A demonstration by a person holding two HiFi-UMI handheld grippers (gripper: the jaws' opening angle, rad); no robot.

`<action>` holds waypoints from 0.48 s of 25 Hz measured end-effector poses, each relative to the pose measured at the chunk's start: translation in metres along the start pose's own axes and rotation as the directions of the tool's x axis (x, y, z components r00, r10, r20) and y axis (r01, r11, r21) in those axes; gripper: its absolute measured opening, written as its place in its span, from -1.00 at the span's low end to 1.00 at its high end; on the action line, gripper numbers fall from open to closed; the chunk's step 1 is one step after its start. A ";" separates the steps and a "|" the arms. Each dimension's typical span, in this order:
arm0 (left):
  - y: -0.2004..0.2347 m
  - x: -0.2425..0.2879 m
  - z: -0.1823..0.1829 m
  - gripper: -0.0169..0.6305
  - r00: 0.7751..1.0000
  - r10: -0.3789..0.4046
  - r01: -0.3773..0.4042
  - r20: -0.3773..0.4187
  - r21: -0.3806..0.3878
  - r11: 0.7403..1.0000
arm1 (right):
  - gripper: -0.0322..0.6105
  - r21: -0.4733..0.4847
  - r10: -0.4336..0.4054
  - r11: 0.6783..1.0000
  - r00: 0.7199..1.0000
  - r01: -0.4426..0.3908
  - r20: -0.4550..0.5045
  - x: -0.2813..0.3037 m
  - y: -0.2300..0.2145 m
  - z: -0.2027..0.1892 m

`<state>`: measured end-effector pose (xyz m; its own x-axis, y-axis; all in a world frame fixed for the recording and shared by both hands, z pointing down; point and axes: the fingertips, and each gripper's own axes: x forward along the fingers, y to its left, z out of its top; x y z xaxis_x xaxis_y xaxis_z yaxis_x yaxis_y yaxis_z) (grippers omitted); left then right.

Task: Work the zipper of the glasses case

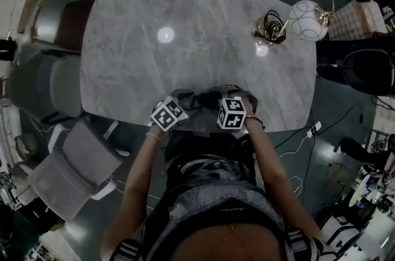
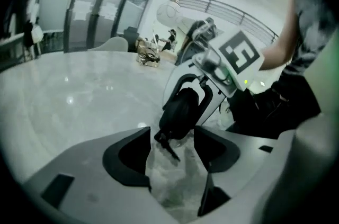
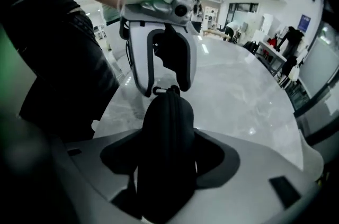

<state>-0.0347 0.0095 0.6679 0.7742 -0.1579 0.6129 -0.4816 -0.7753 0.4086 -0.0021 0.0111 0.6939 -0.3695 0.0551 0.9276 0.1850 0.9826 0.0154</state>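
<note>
The glasses case [image 1: 207, 99] lies at the 6 o'clock edge of the grey marble surface [image 1: 185, 37], right in front of me. My left gripper [image 2: 172, 133] is at its 9 o'clock end and my right gripper [image 3: 168, 135] at its 3 o'clock end. In the left gripper view my fingers [image 2: 127, 157] stand well apart and clamp nothing. The black zipper pull [image 2: 168, 148] hangs off the rounded end of the case into the gap between them, nearer the finger at 9 o'clock; I can't tell whether it brushes that one. Past it, toward 12 o'clock in that view, my right gripper straddles the case with one white finger on each side. In the right gripper view those fingers [image 3: 217, 157] are spread wide, and the dark case lies lengthwise between them, filling almost the whole gap. Its zipper seam runs along the top toward 12 o'clock and ends at a small pale ring [image 3: 159, 90] on the far tip. The pads sit just beside the case's flanks and I see no squeeze on it, so this hand reads as open around the case, not gripping it. My left gripper shows beyond that tip, its fingers pointing down toward it. Far off at 2 o'clock on the surface stand a white globe lamp [image 1: 305, 20] and a gold-coloured object [image 1: 270, 28]. Grey chairs [image 1: 68, 167] sit off the 8 o'clock side.
</note>
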 end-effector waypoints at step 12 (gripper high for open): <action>-0.011 -0.058 0.044 -0.29 0.757 -0.141 0.527 0.638 -0.468 0.709 | 0.09 0.161 -0.114 0.984 0.966 0.078 0.231 -0.064 -0.017 0.020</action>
<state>-0.0557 0.0001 0.5980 0.9161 -0.4001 -0.0252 -0.1257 -0.3464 0.9296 0.0000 -0.0052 0.6273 -0.5882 -0.0179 0.8085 0.0065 0.9996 0.0268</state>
